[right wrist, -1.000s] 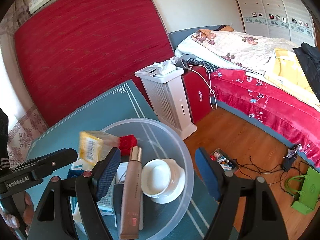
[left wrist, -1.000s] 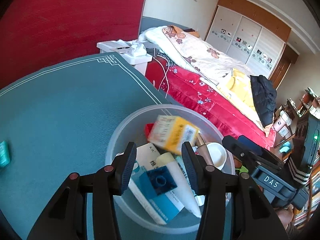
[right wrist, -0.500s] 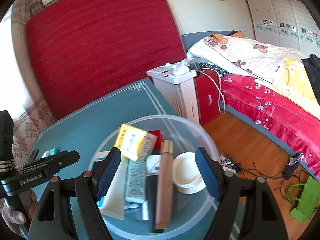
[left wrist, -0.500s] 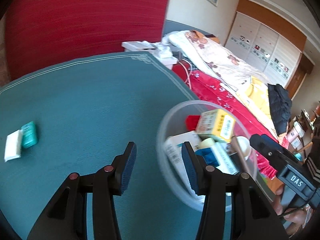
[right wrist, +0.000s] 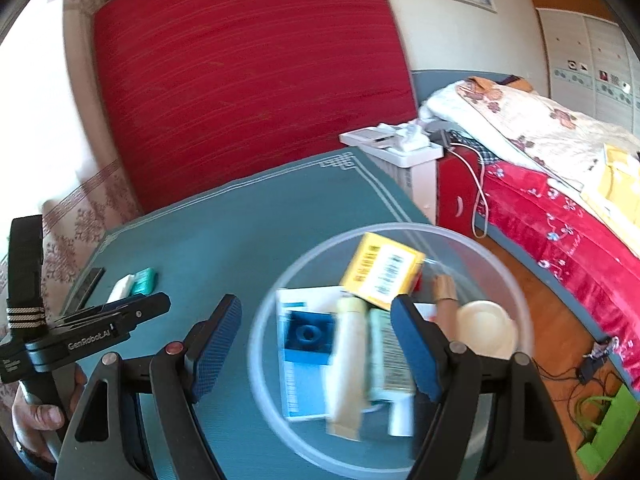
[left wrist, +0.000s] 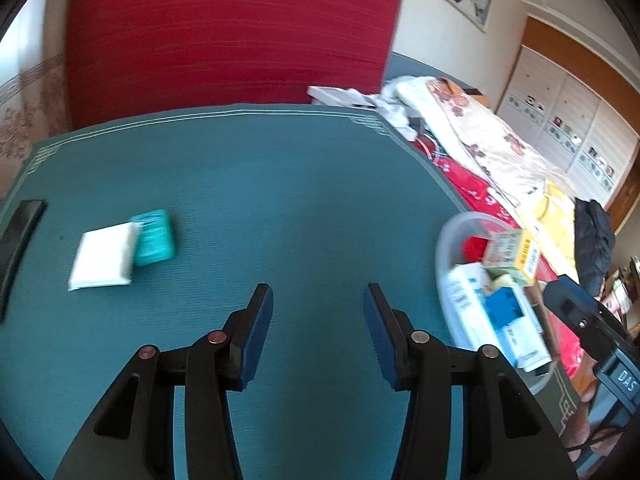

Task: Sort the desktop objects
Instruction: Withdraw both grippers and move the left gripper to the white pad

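The left gripper (left wrist: 318, 328) is hanging over bare teal table (left wrist: 280, 184), its fingers standing apart with nothing between them. The right gripper (right wrist: 316, 344) is sitting low over the clear bowl (right wrist: 516, 280), its fingers spread wider and also gripping nothing; the bowl's rim and contents are showing between and behind them.

The bowl is already carrying a yellow box (right wrist: 380, 276), a blue block (right wrist: 308, 334), a cream tube (right wrist: 346, 364), a white dish (right wrist: 486, 328) and some flat packets. What is lying loose is a white packet (left wrist: 104, 256) touching a teal packet (left wrist: 154, 237), both in the left middle of the left view, with a dark flat bar (left wrist: 18, 236) at the far left edge.

The coming move is probably turning on this: the two packets are lying up and to the left of the left fingers, well apart from them, while the bowl is sitting at the right edge of that view. In the right view the same packets are appearing small at the left, beyond the left gripper's body, so the left hand is the nearer one. The teal packet's long axis is running roughly up and down the left frame, tilted slightly, so the fingers would likely be closing across its short width. Motion blur is softening both packets.
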Motion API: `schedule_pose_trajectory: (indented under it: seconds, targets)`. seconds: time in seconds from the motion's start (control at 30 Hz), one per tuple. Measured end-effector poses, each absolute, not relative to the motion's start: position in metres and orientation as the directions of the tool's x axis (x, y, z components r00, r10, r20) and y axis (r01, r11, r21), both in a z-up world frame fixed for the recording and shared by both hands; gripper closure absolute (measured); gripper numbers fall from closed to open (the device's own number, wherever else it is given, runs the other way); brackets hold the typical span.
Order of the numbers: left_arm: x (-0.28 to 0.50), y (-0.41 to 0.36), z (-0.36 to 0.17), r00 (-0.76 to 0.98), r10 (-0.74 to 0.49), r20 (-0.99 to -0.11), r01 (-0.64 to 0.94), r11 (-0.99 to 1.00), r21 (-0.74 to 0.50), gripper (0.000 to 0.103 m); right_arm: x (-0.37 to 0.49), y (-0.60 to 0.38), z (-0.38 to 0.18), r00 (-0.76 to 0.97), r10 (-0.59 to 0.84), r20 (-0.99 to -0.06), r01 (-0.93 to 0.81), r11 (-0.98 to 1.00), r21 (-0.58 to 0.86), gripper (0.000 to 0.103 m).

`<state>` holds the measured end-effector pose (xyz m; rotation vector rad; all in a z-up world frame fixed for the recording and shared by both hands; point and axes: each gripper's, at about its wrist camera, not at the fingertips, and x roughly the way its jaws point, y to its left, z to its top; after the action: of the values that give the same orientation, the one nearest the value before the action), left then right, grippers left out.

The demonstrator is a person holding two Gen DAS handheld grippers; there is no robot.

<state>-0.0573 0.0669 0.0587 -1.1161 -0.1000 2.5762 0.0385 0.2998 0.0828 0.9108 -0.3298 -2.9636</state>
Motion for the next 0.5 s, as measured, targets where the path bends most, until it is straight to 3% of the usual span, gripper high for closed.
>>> schedule_pose_trajectory:
  seconds: [0.5]
  targets:
    - [-0.07,-0.012,0.042,-0.669,0.19,-0.719,-0.079,-0.98,-0.184,0.052,0.026,0.226,0.07,-0.786,-0.211,-0.582,0.111,-0.973,0.202,0.023]
